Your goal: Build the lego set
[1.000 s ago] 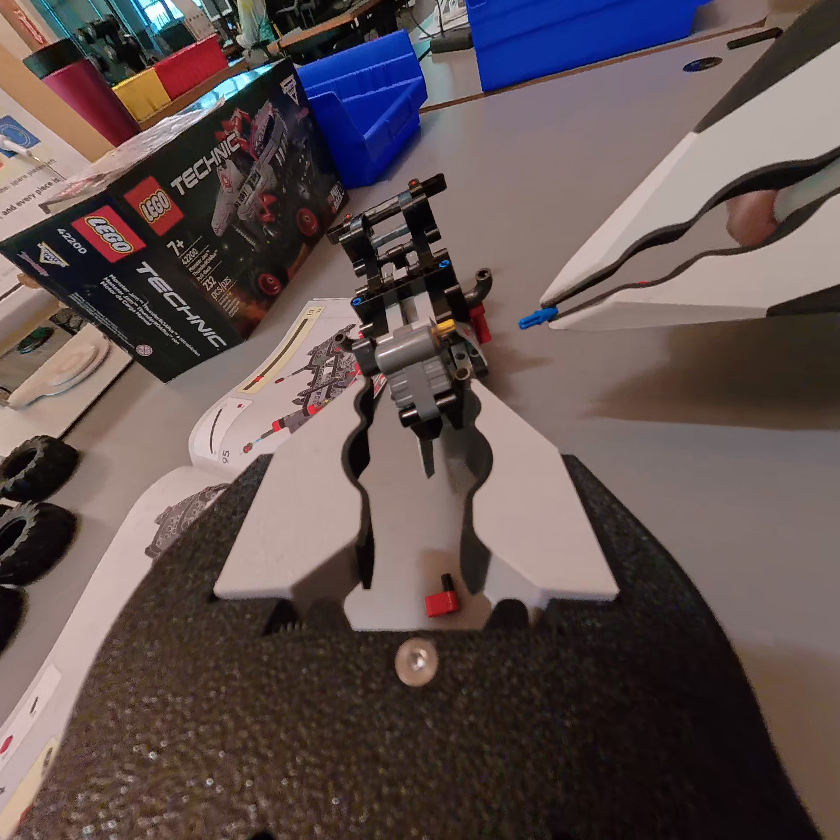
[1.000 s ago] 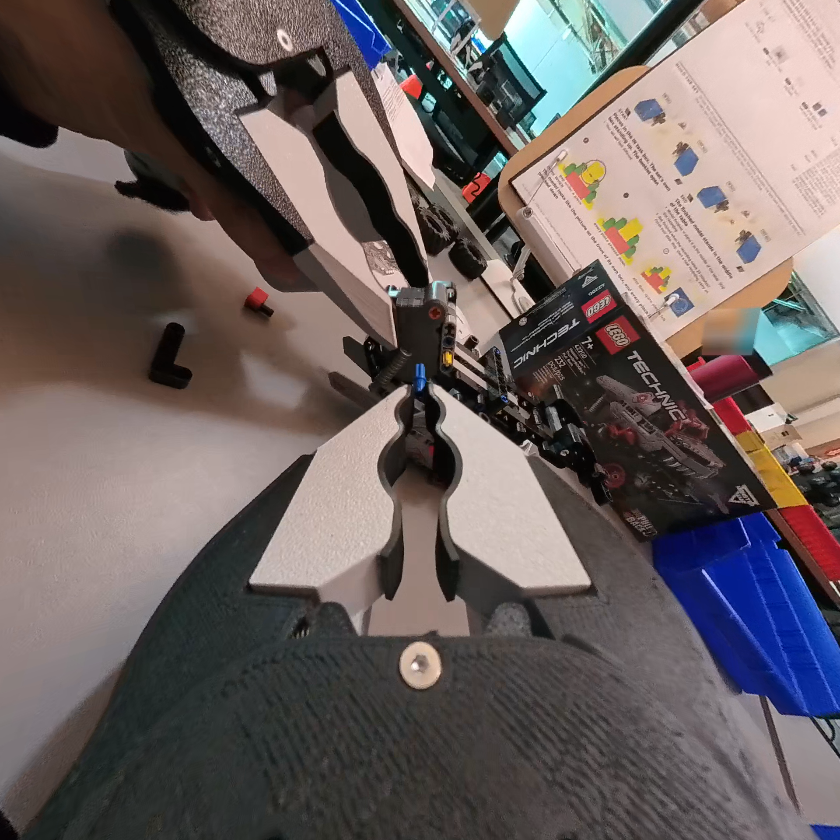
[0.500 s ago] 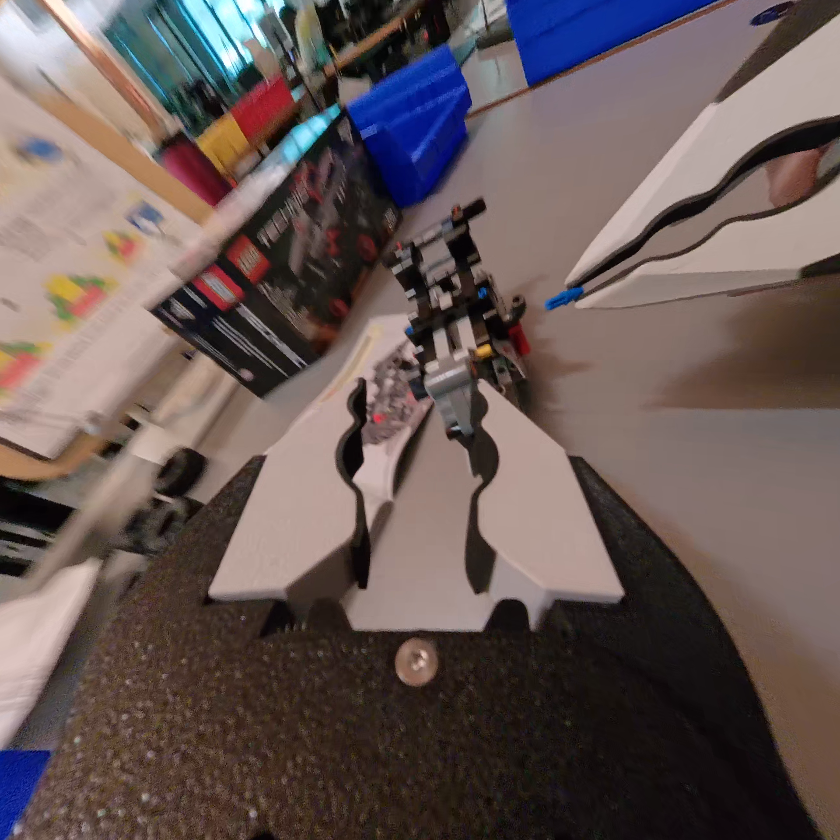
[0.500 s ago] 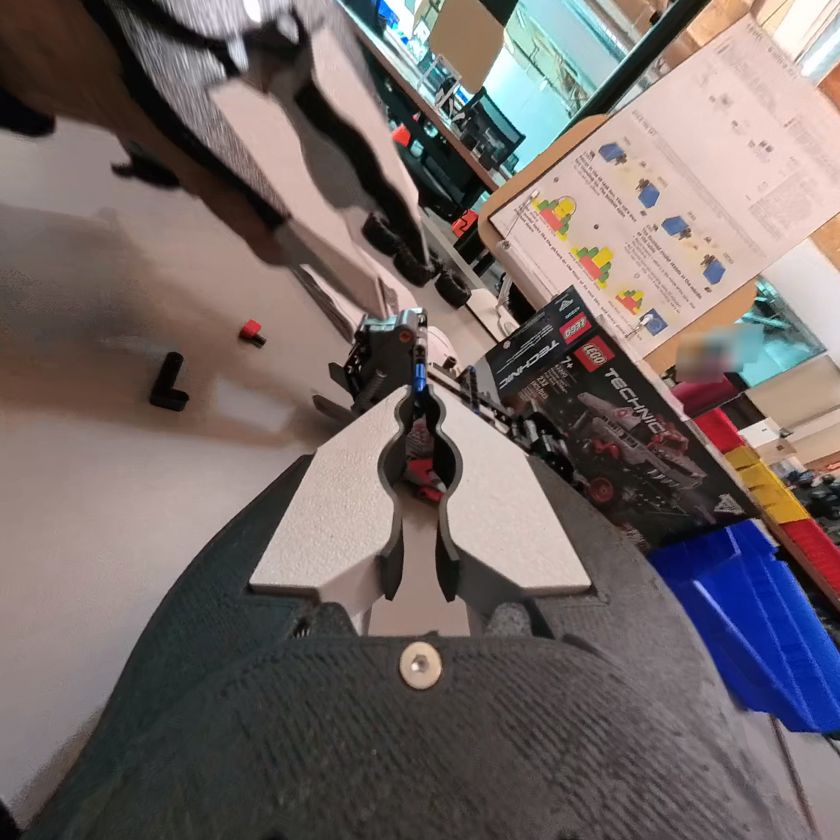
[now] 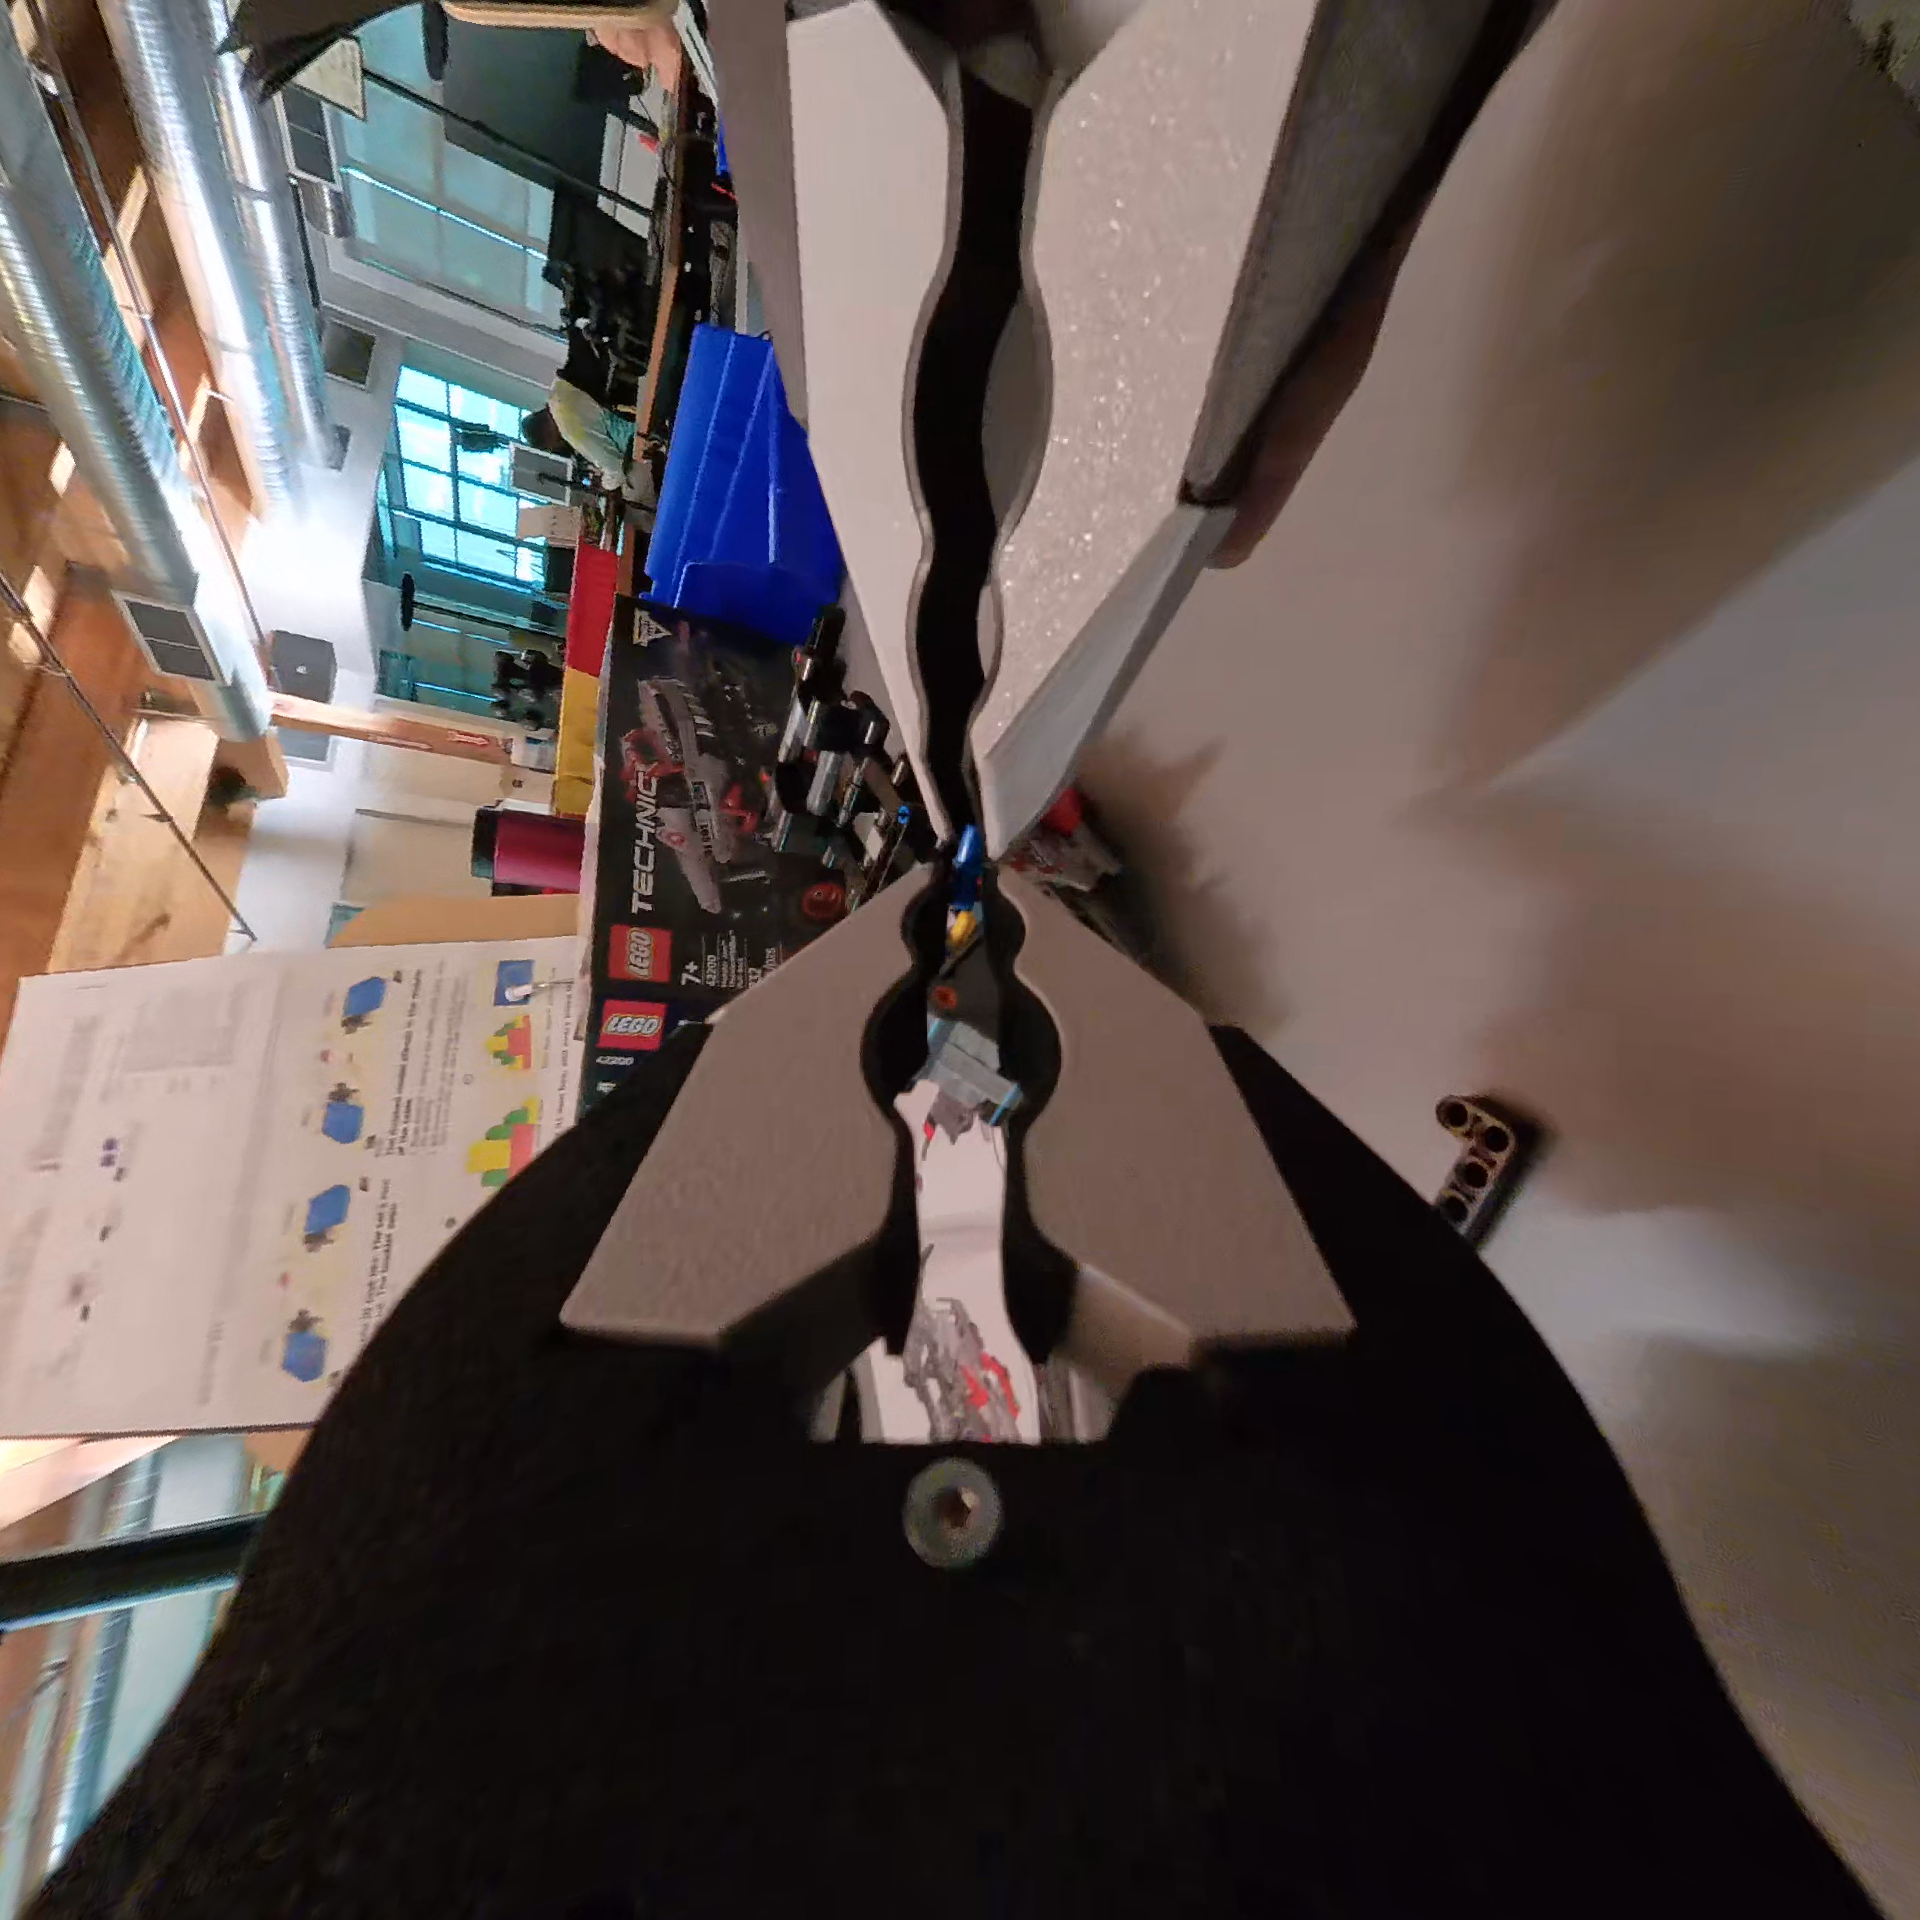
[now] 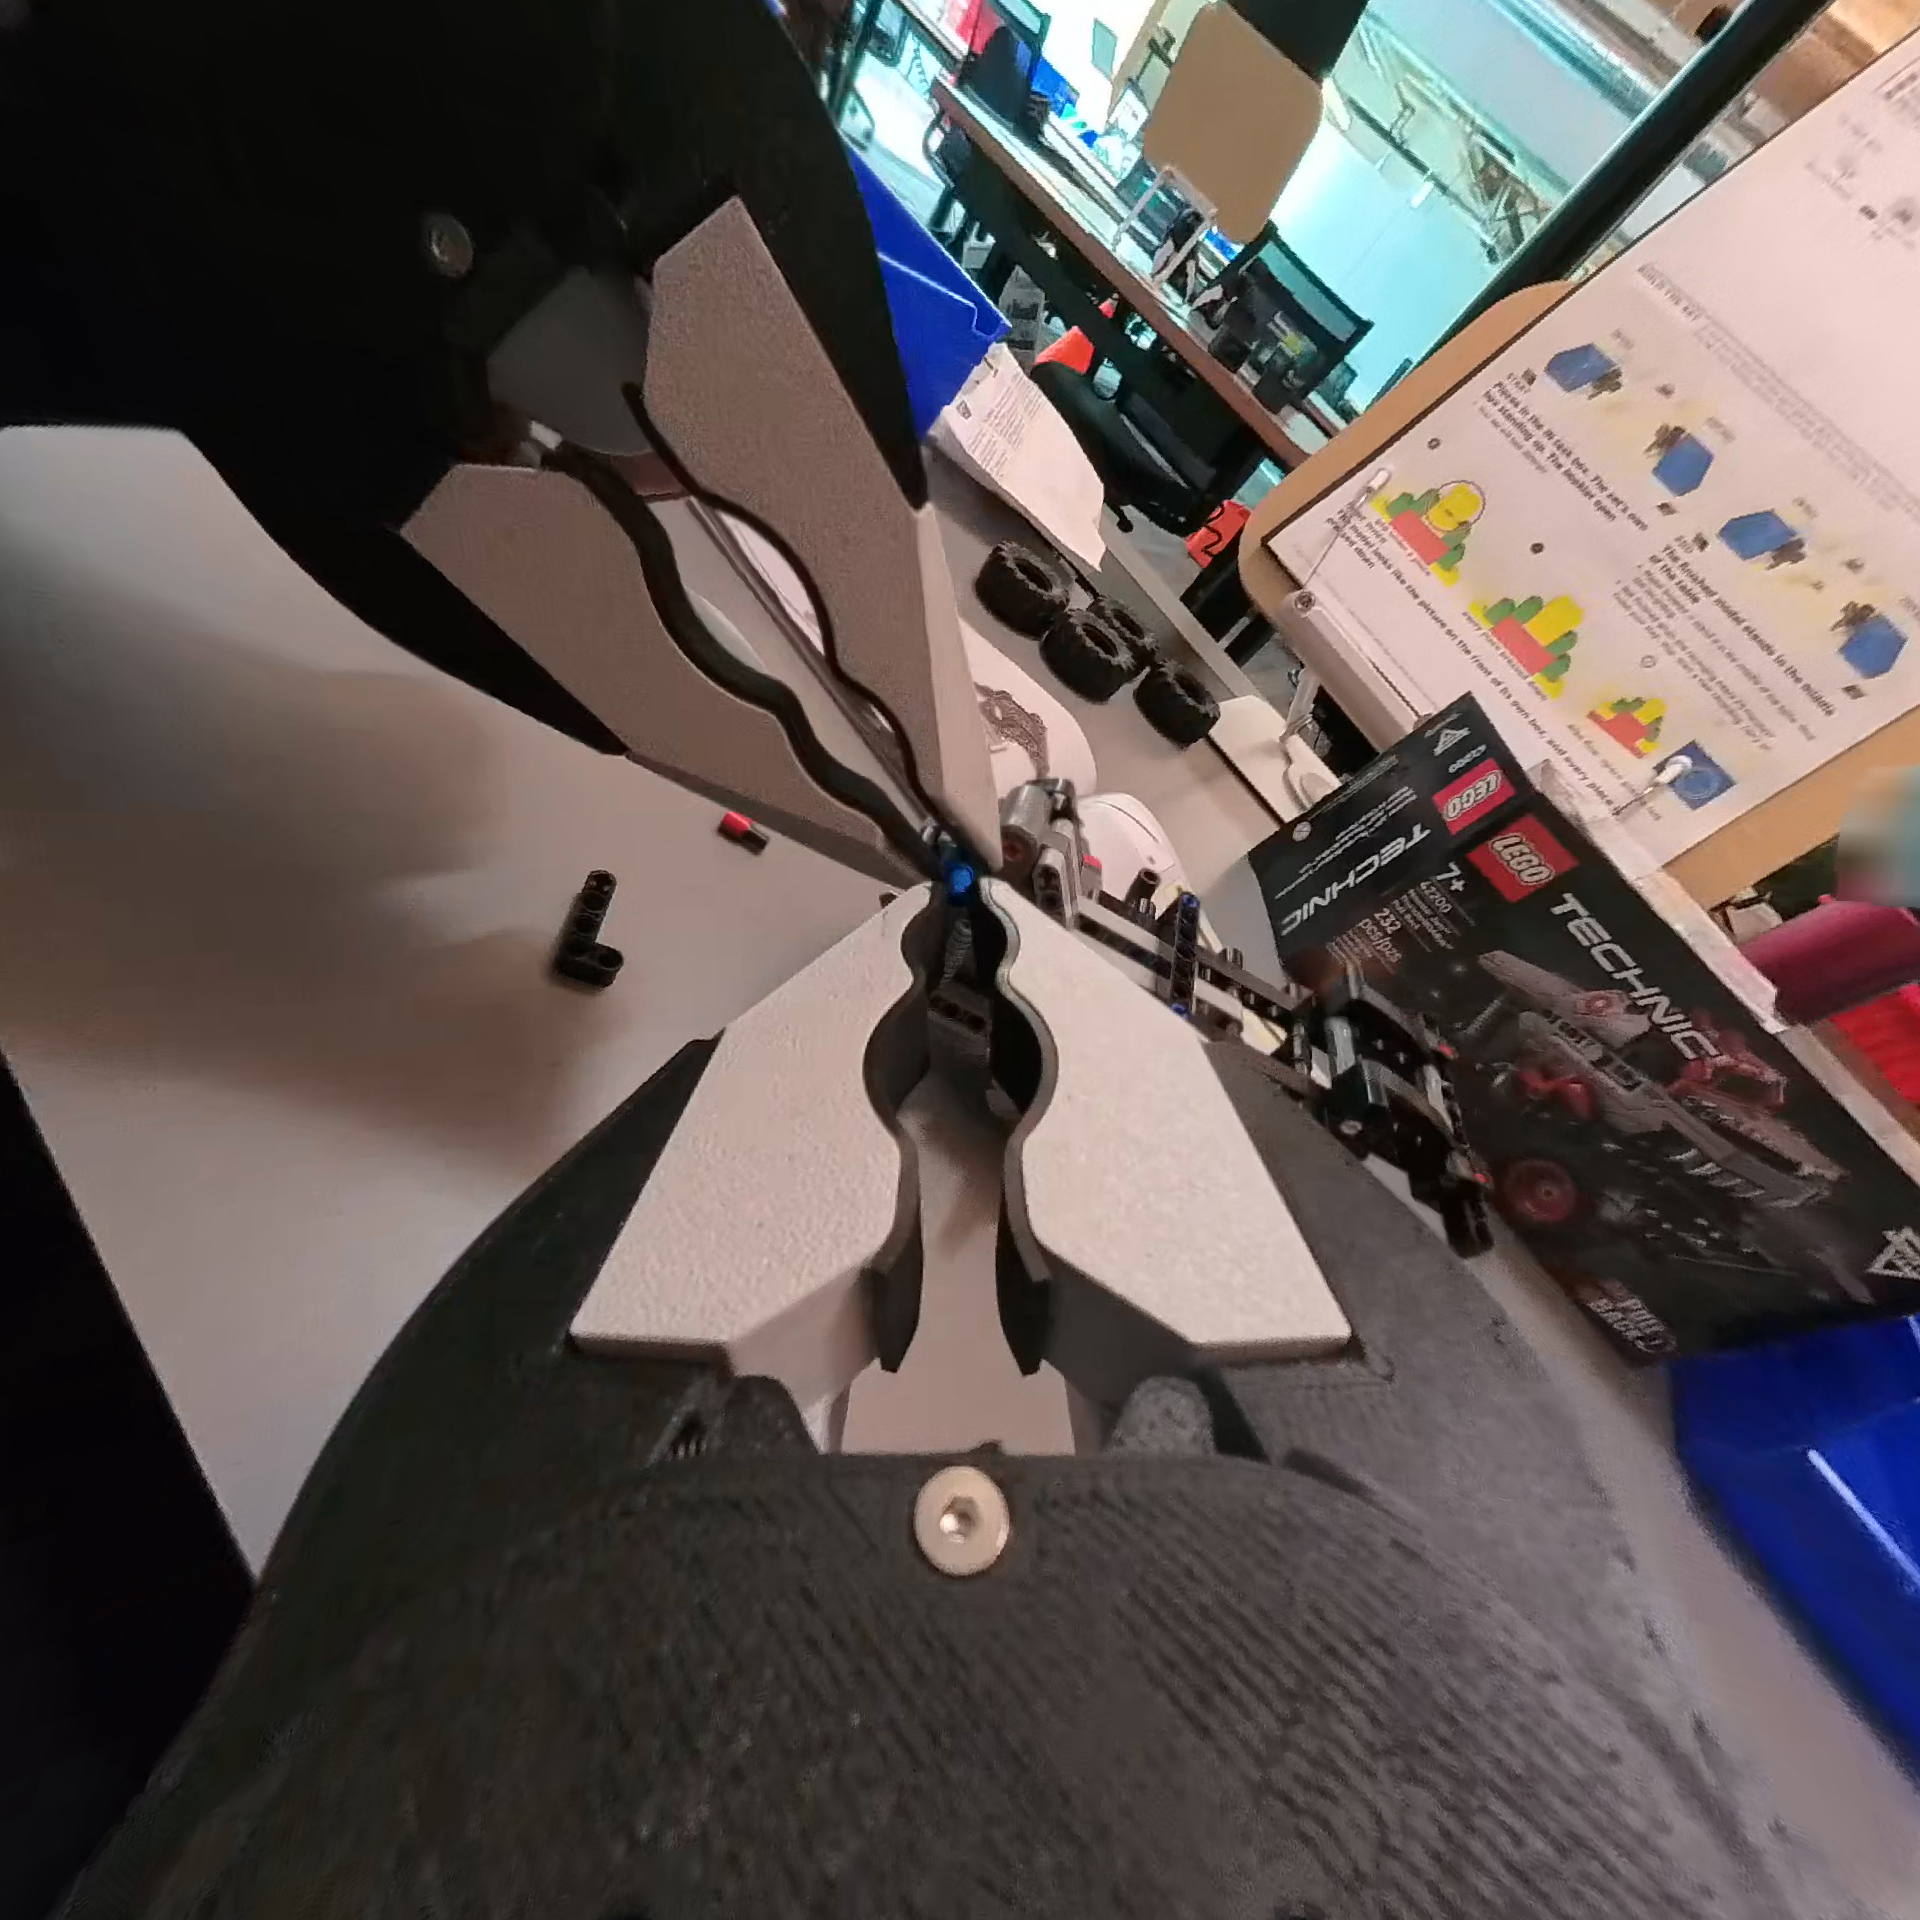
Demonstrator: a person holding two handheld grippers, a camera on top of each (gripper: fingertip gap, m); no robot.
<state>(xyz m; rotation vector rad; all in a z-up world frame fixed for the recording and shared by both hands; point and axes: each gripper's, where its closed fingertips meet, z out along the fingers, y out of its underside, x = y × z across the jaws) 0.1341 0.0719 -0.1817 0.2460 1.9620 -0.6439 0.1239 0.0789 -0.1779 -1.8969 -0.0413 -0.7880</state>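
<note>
Grey table (image 6: 260, 1195): claws now tip to tip at blue pin (image 6: 954, 876)

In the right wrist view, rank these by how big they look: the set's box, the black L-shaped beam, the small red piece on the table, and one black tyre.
1. Set's box, by far.
2. Black tyre and black L-shaped beam: look alike, and the tyre lies farther off, so unranked.
3. Small red piece.

Lego model (image 6: 1351, 1060) largely hidden behind gripper fingers (image 6: 1143, 1164); blue bin (image 6: 1829, 1455) cut by frame edge; wall poster (image 5: 208, 1174) blurred.
</note>
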